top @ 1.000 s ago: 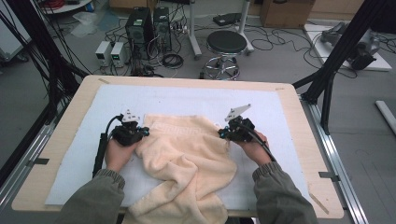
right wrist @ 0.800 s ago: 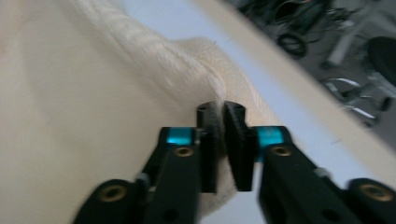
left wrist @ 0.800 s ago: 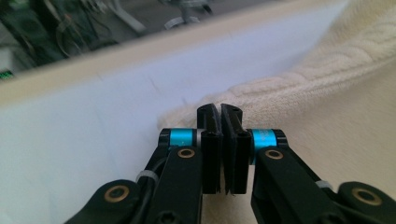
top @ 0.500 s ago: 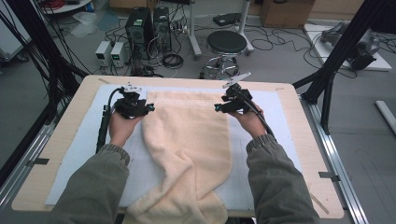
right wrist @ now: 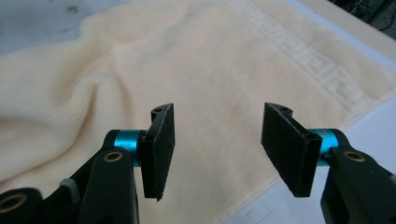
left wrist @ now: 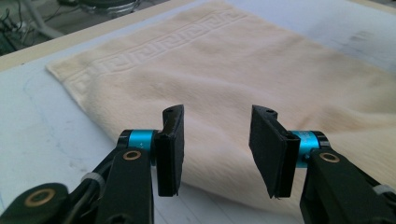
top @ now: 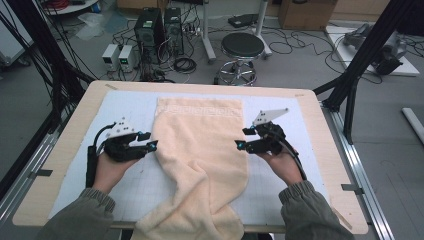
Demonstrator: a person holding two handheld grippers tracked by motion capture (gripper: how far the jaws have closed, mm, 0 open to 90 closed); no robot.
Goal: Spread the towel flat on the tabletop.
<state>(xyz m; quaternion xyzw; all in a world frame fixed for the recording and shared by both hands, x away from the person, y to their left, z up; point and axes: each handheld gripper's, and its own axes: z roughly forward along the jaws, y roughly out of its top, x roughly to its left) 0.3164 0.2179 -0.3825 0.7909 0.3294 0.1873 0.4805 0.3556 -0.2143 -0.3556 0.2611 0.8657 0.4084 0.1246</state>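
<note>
You had a cream towel (top: 200, 150) laid lengthwise down the middle of the table (top: 75, 125), its patterned border end flat and square at the far side, its near end bunched and hanging over the edge nearest you. On both sides of the towel the pale blue-white mat (top: 125, 105) lay bare, so each hand had open room outward toward the wooden rim; the far corners of the mat were also free. Beyond the table stood a black round stool (top: 242, 47), computer towers (top: 157, 25) and loose cables on the grey floor, with black frame posts at either side. Your left gripper (top: 152, 145) sat just beside the towel's left edge, its jaws having just been opening; in the left gripper view (left wrist: 215, 149) they stood apart with nothing pinched, the towel lying beyond and below them. Your right gripper (top: 240, 145) sat at the towel's right edge, jaws likewise spread; in the right gripper view (right wrist: 217, 149) the gap between them was clear, the towel's border corner showing past the right-hand pad.
</note>
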